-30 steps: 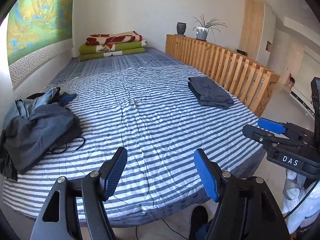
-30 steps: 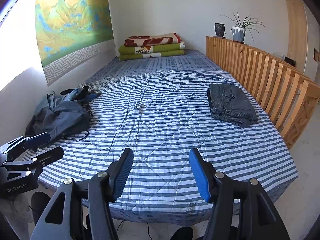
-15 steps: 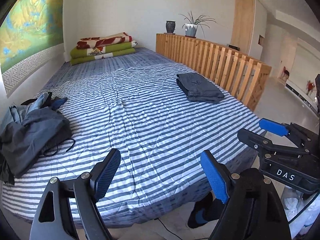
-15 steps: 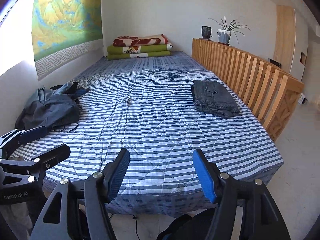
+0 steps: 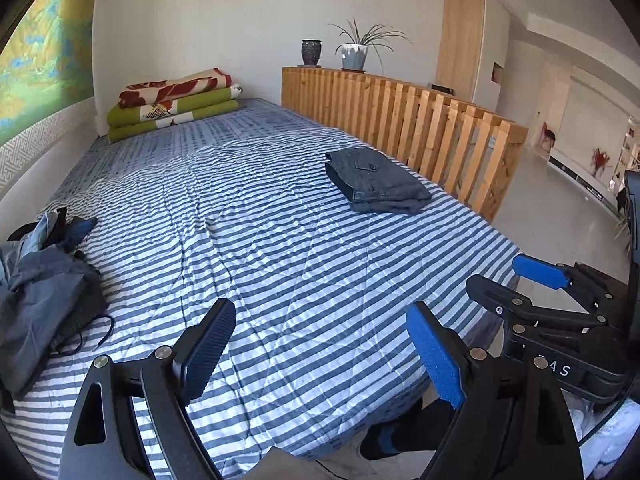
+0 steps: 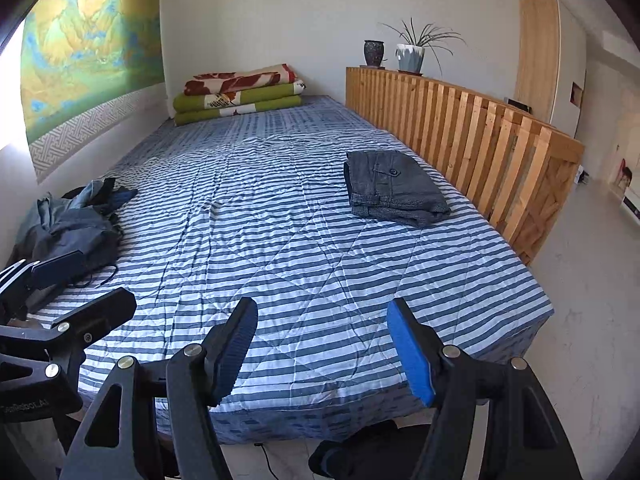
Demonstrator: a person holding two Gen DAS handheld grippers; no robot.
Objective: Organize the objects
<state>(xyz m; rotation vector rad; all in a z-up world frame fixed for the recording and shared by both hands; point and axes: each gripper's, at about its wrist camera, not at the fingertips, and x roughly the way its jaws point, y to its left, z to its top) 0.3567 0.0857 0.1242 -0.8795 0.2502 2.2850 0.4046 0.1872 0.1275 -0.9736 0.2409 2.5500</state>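
A folded pair of dark grey trousers (image 5: 378, 180) (image 6: 394, 186) lies on the right side of the striped bed (image 5: 260, 248), close to the wooden rail. A crumpled heap of dark blue and grey clothes (image 5: 40, 300) (image 6: 76, 228) sits at the bed's left edge by the wall. My left gripper (image 5: 320, 312) hovers over the bed's near end, its jaws opening with nothing between them. My right gripper (image 6: 320, 308) is open and empty over the near edge, beside the left one; it also shows at the right of the left wrist view (image 5: 508, 280).
Folded green and red blankets (image 5: 172, 104) are stacked at the bed's far end. A wooden slat rail (image 5: 420, 128) runs along the right side, with a vase and a potted plant (image 5: 354, 54) on top. A person's foot in a dark sock (image 5: 392, 436) stands on the floor below.
Both views have shifted so the bed sits more to the left and lower. The left gripper's jaws have spread wider. The right gripper's jaws have widened slightly.
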